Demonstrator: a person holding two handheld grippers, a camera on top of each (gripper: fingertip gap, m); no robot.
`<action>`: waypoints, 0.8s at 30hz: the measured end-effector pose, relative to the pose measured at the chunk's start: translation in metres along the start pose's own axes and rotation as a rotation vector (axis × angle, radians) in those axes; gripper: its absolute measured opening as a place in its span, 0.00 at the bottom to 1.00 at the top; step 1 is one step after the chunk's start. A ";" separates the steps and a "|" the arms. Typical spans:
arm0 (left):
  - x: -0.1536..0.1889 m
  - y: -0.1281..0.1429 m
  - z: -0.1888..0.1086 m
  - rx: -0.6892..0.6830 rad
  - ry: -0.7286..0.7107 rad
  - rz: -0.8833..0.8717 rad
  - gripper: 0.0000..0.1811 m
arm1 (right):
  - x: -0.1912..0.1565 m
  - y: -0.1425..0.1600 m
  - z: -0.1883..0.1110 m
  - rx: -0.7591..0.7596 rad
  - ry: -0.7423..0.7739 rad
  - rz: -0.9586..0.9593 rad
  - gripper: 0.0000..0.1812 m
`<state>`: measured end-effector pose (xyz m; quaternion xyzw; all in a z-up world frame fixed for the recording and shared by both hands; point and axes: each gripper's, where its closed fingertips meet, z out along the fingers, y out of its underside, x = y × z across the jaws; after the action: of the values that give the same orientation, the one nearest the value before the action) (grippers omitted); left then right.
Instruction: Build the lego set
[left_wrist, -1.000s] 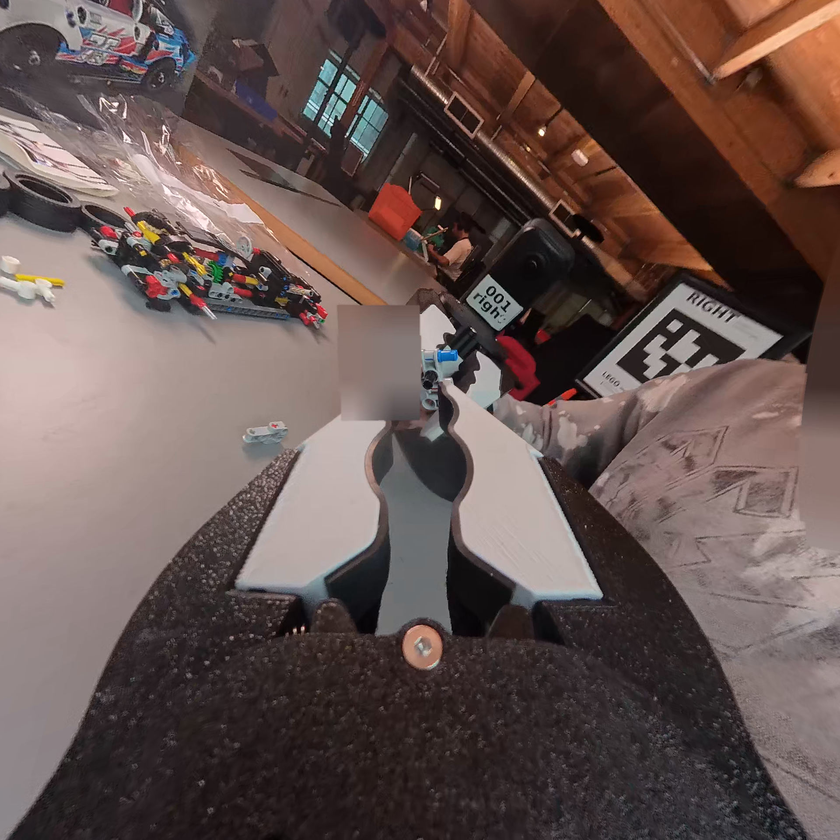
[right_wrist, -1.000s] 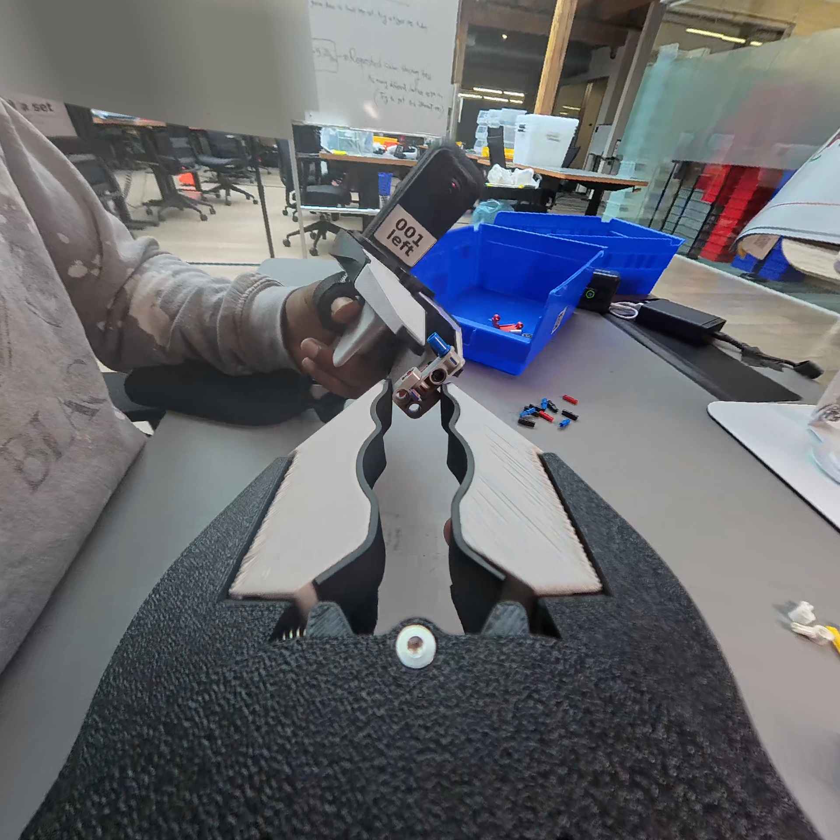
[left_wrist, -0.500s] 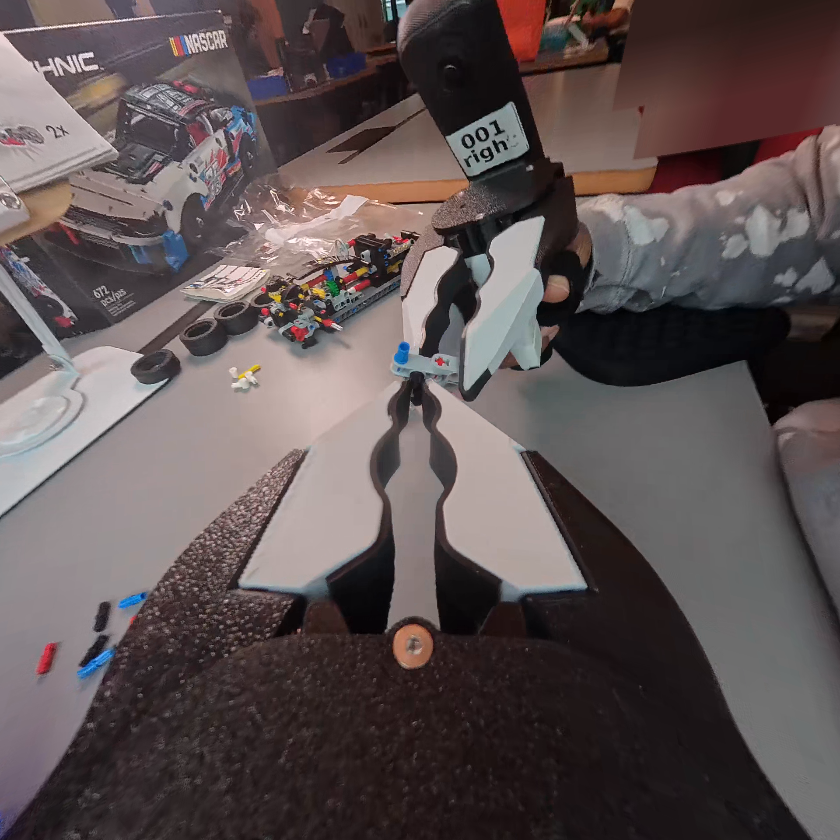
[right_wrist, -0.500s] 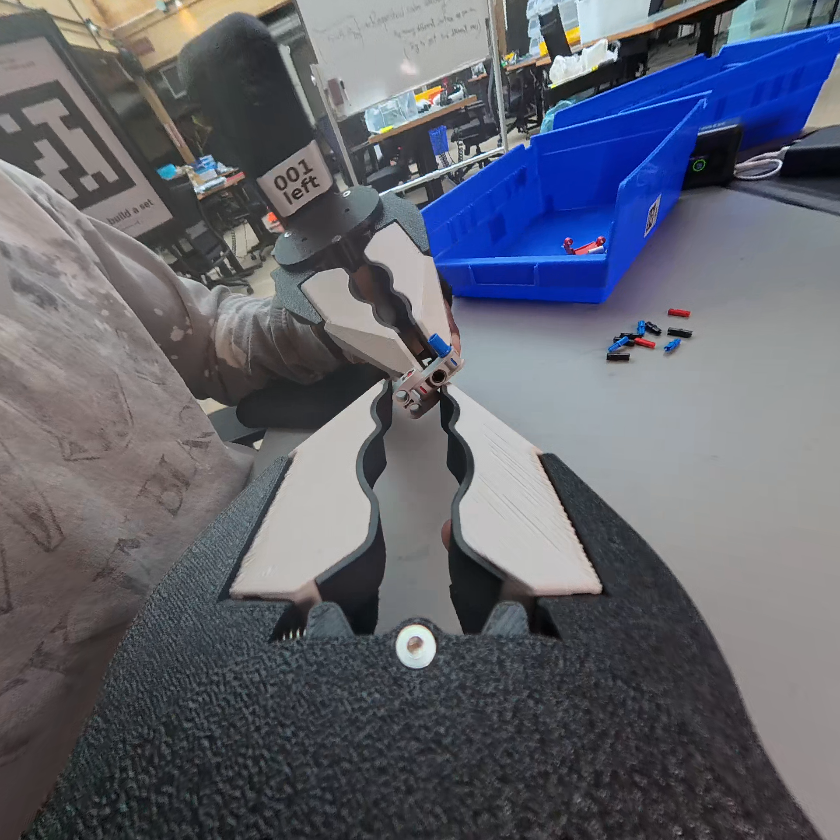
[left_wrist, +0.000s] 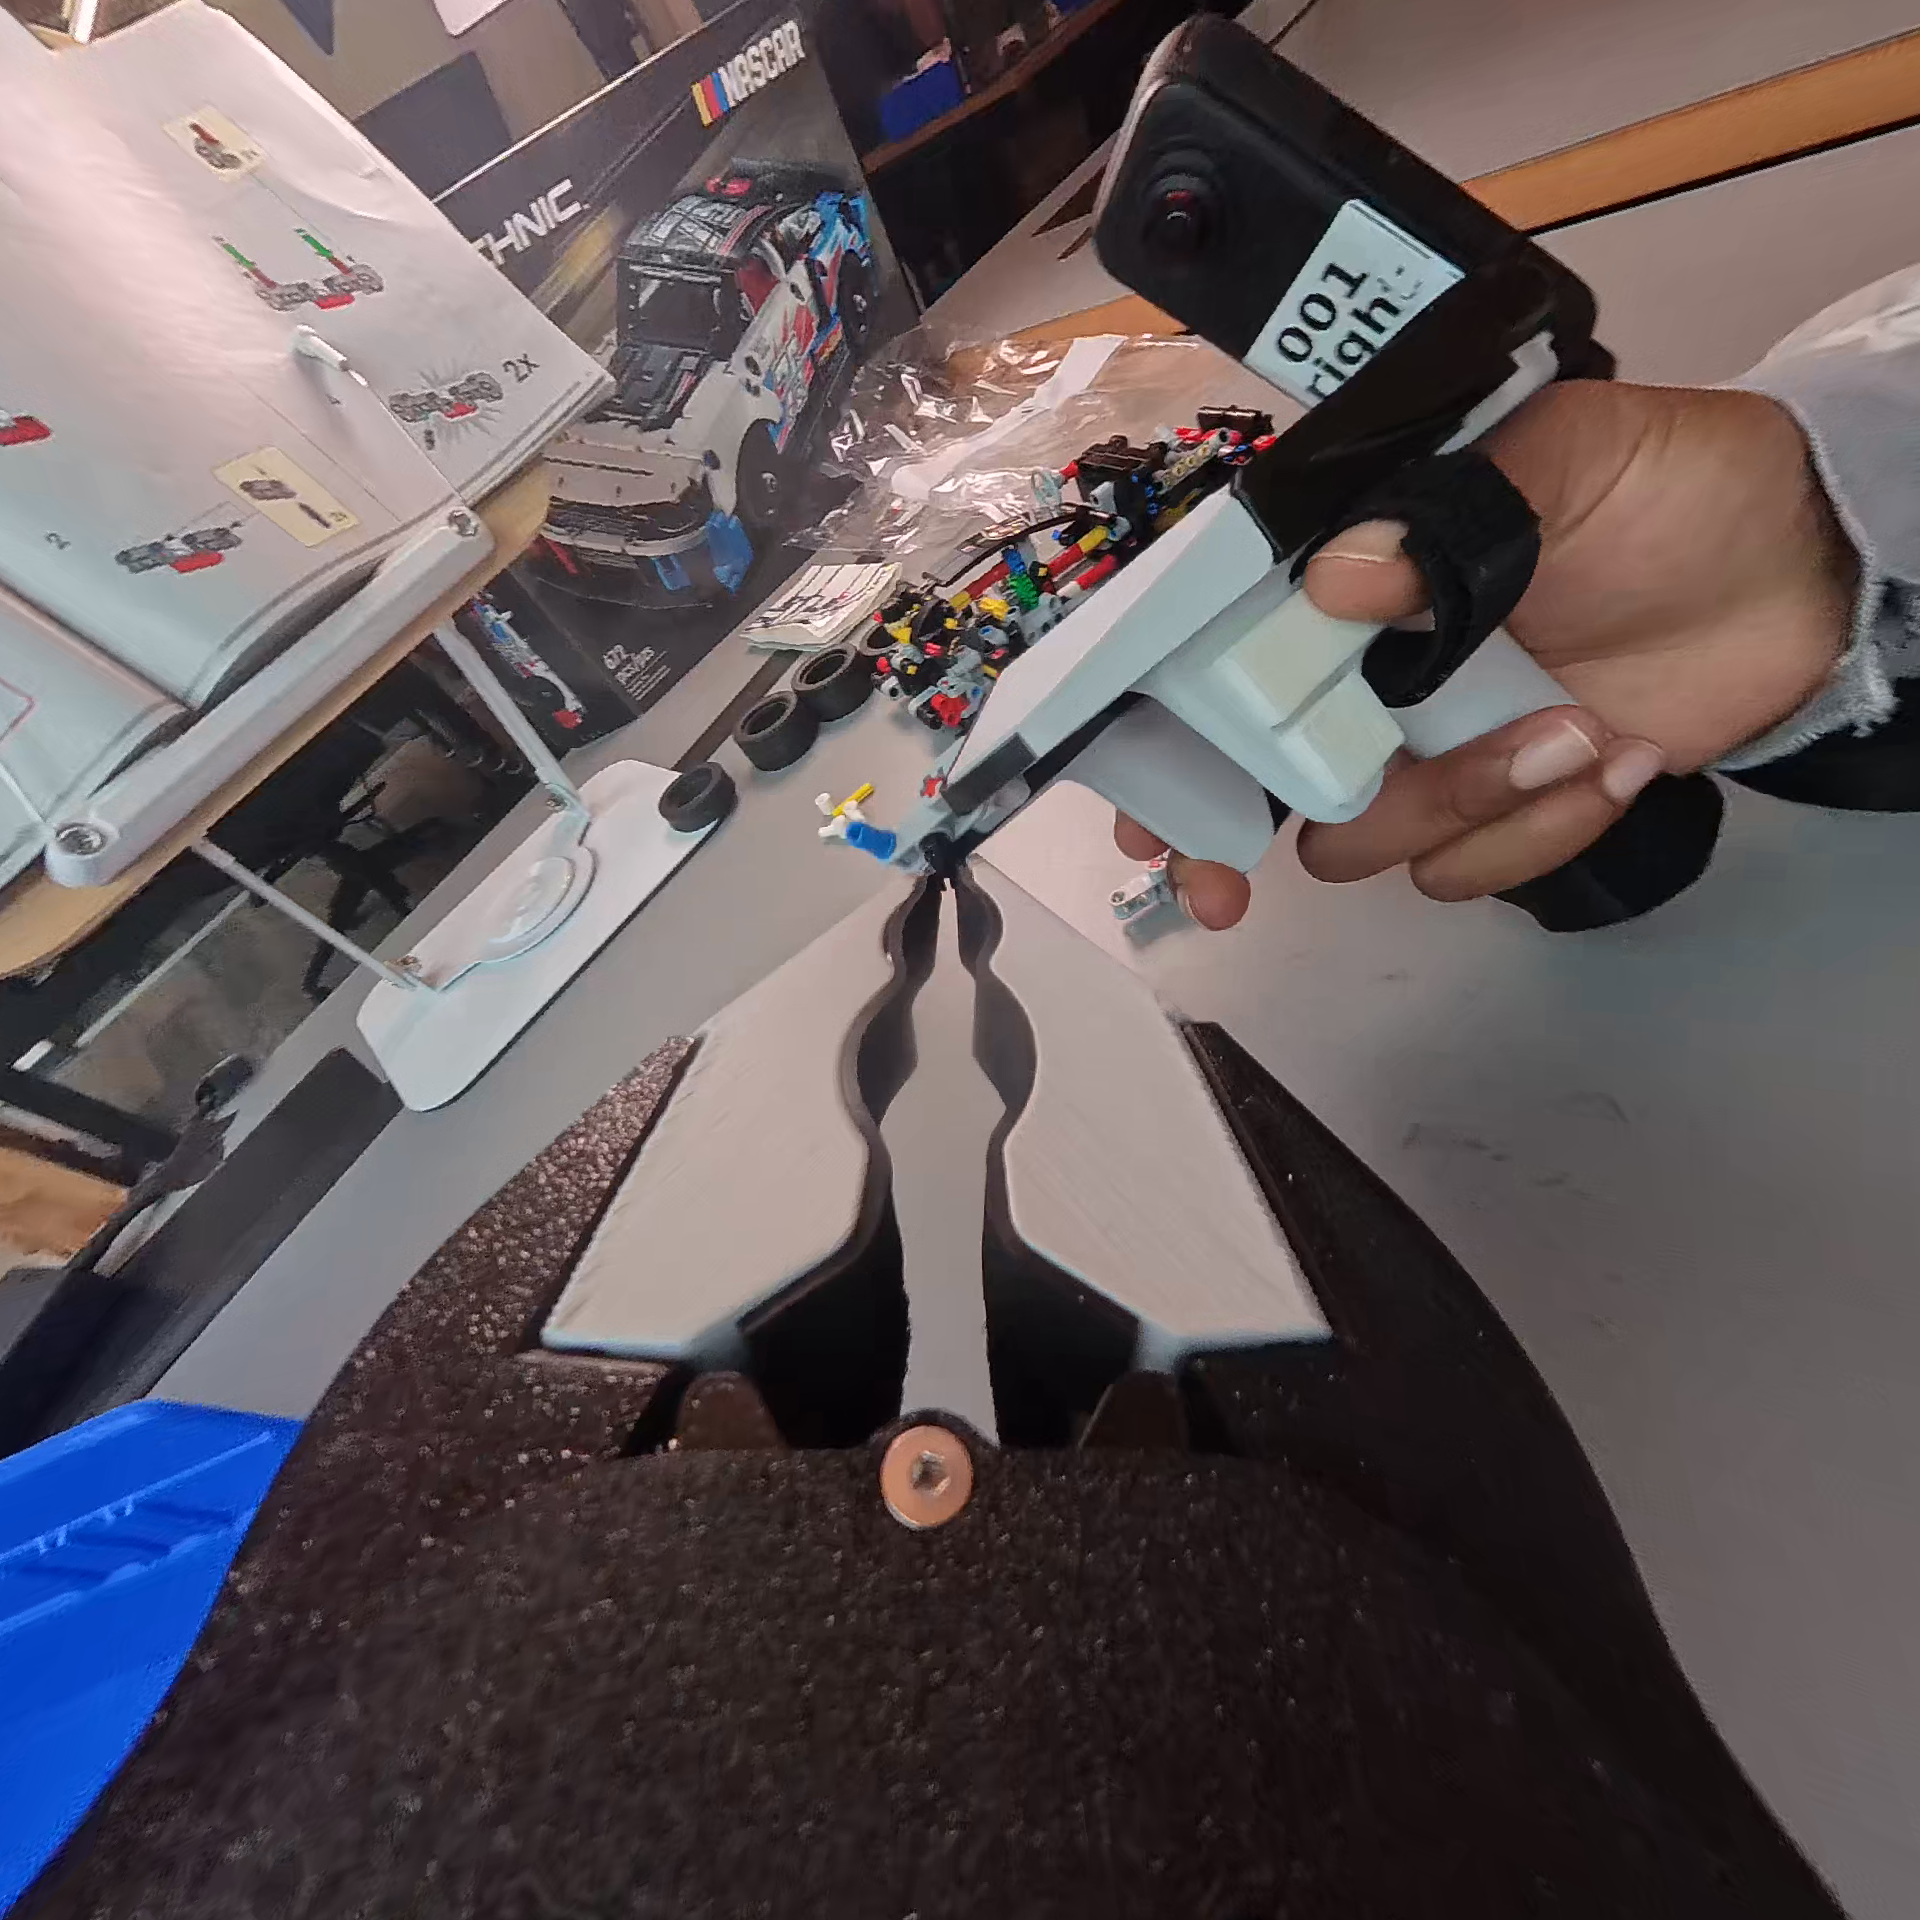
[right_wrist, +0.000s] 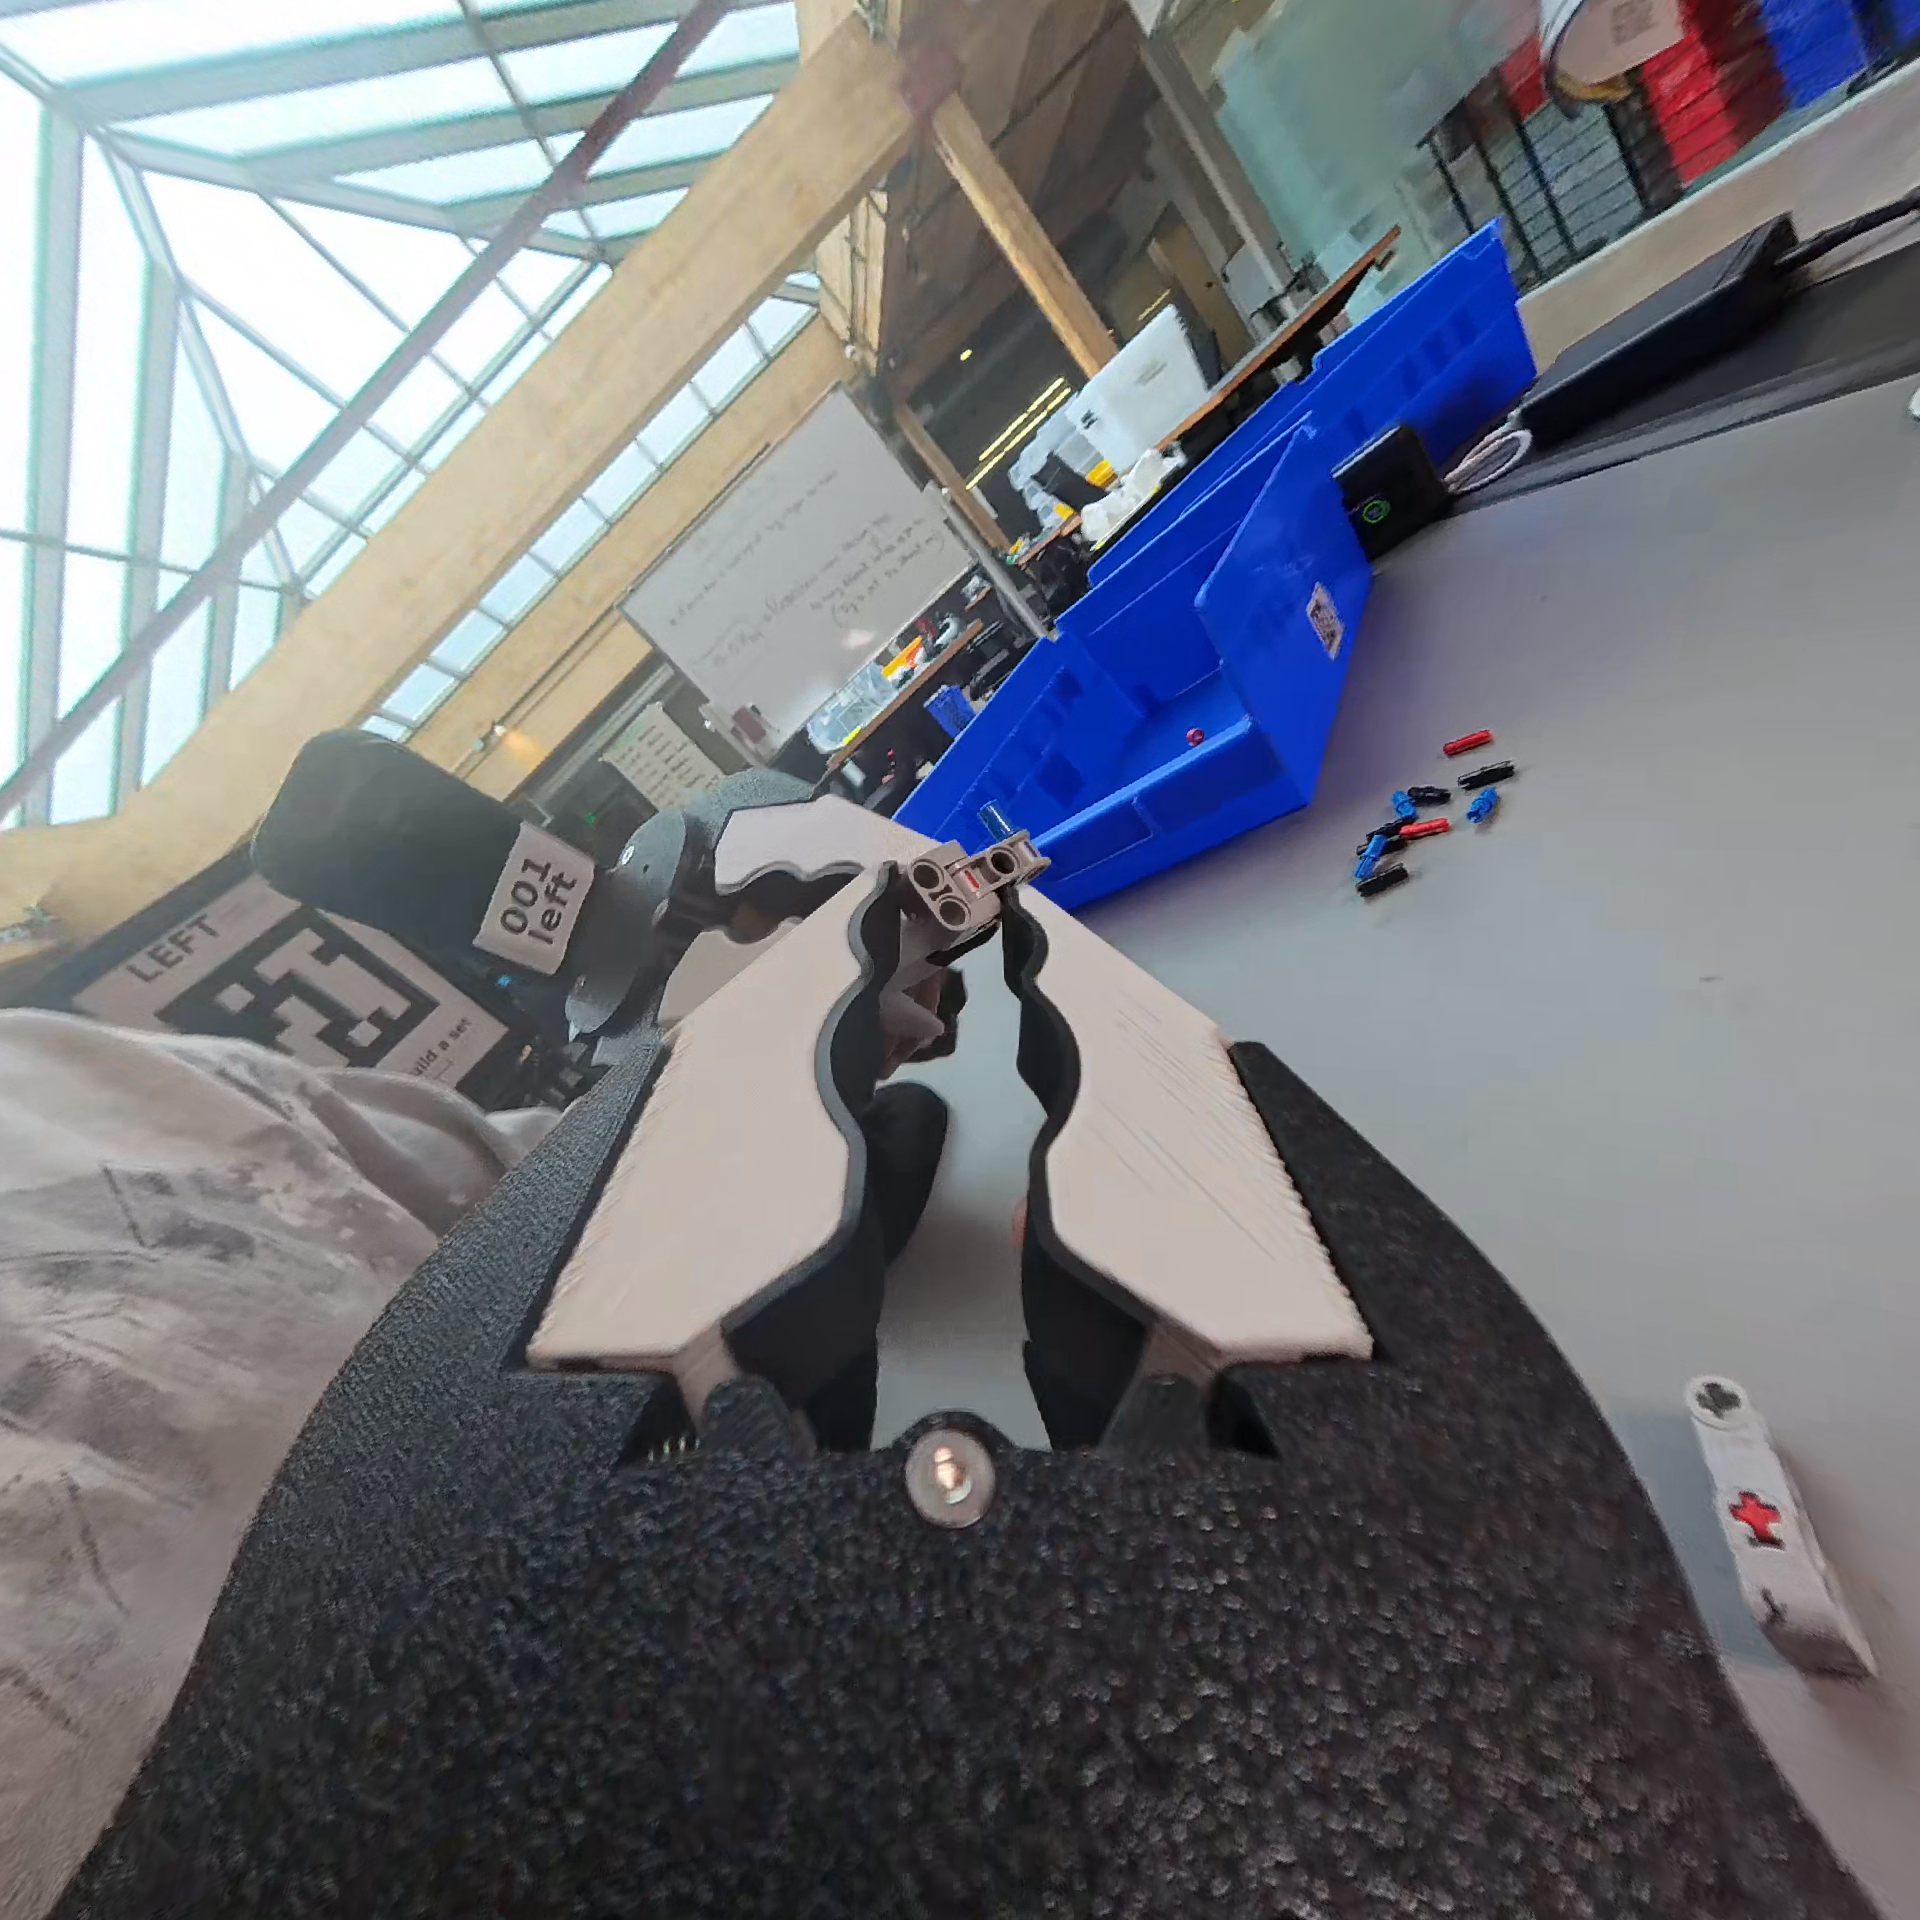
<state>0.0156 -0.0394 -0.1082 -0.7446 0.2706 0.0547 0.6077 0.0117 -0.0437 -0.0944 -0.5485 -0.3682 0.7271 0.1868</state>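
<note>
Jaws pinched on both my grippers: right gripper (right_wrist: 951, 899) and left gripper (left_wrist: 940, 868) clamp one small grey lego piece (right_wrist: 971, 878) above the table (right_wrist: 1558, 1039).

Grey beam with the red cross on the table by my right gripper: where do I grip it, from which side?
From straight above, fingers across the two long edges of the grey beam, just beside its red cross. It lies flat on the table, long and narrow, so those edges look easiest to pinch. First free the right gripper or left gripper: both hold the small grey assembly.
</note>
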 end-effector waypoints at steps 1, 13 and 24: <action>0.000 -0.002 -0.002 0.013 -0.005 -0.002 0.00 | 0.015 -0.016 -0.006 0.091 0.090 0.013 0.09; -0.052 0.080 0.009 -0.246 -0.122 -0.350 0.02 | 0.026 -0.022 -0.019 -0.024 0.180 -0.256 0.10; -0.093 0.110 0.014 -0.259 -0.183 -0.594 0.18 | 0.023 0.022 -0.010 -0.273 0.205 -0.660 0.10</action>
<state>-0.1109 -0.0076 -0.1696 -0.8539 -0.0230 -0.0241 0.5193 0.0161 -0.0394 -0.1277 -0.4902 -0.5983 0.5131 0.3720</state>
